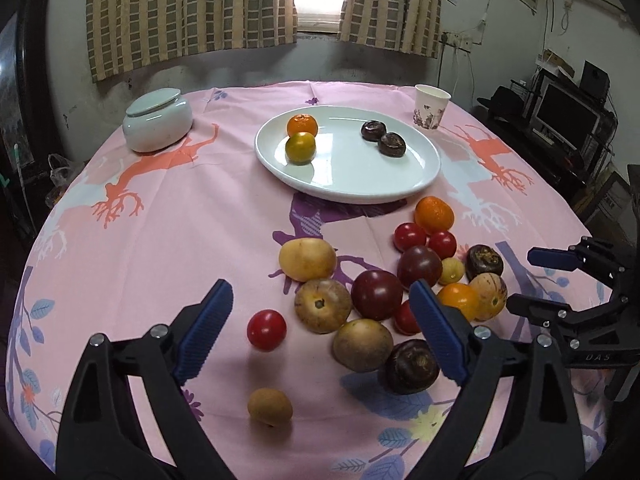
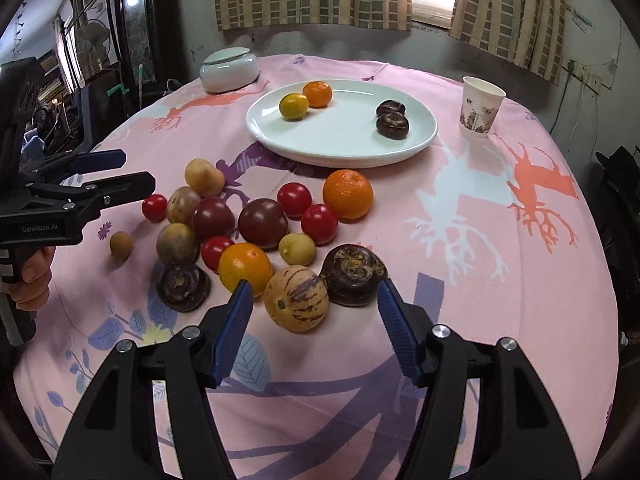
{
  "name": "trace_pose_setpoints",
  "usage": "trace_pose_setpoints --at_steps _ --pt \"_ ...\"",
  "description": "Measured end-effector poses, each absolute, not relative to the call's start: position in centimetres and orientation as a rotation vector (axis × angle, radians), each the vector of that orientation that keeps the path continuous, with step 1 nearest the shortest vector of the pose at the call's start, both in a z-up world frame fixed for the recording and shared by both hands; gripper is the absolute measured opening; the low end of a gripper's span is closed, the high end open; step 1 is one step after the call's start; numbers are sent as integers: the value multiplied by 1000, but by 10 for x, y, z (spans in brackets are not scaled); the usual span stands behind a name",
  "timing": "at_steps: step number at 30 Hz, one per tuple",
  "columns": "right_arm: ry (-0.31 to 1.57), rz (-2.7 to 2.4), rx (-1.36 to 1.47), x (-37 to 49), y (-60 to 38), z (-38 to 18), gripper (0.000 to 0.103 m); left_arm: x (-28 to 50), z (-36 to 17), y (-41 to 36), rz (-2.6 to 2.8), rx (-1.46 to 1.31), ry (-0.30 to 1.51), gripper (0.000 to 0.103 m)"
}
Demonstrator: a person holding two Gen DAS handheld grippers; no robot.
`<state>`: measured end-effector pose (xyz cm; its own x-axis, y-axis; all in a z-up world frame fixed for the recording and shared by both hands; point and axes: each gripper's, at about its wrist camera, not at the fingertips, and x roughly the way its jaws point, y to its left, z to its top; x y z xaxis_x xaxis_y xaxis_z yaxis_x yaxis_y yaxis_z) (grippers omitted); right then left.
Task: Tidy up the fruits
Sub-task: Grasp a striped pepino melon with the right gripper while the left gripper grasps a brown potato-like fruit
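Right gripper (image 2: 312, 312), marked "DAS": jaws held apart, nothing gripped, a striped melon (image 2: 296, 298) just before them. Left gripper (image 1: 320, 320), marked "GenRobot.AI": jaws spread wide, empty. Loose fruit pile (image 2: 256, 224) is heaped nearer than the white plate (image 2: 340, 140); two oranges (image 2: 306, 100) and two dark fruits (image 2: 392, 120) are kept on it.
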<state>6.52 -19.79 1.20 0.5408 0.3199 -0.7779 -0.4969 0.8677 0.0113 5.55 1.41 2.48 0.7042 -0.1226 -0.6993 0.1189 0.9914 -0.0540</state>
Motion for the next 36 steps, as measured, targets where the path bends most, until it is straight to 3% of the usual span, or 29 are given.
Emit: trace_pose_setpoints --at_steps 12,14,22,36 --pt "941 504 -307 59 -178 -18 64 53 5 10 -117 90 799 93" --pt "926 493 -316 59 -176 -20 53 53 1 5 -130 113 811 93" --pt "881 447 -239 69 -179 -24 41 55 -4 7 -134 96 832 93" --pt "898 486 -252 57 -184 -5 40 81 6 26 -17 -8 882 93"
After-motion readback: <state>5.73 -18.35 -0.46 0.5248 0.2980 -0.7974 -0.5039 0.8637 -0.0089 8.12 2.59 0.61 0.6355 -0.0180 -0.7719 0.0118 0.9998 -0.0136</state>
